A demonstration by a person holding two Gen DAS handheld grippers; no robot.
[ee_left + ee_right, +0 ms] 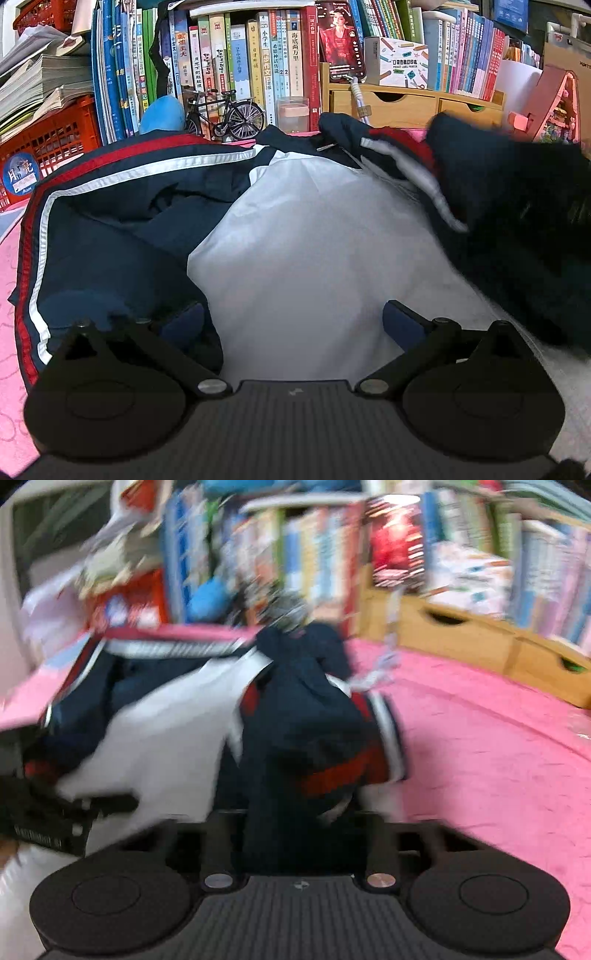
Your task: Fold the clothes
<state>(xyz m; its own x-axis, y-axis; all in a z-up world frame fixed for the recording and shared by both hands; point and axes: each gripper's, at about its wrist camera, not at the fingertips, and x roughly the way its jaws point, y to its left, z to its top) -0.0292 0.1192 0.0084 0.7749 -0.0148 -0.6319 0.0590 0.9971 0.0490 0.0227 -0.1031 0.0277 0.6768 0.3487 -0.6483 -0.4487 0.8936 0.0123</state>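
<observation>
While the left gripper [293, 321] gapes over the jacket [295, 240], the right gripper [301, 834] clamps a sleeve; upper left, a red crate [55, 136] is topped with papers [37, 81].

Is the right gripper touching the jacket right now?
Touching. In the right wrist view, though blurred, a bunched navy fold of the jacket runs down between the right gripper fingers, which stand close on either side of it.

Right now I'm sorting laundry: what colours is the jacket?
Navy, white and red stripes; left wrist view shows jacket best.
</observation>
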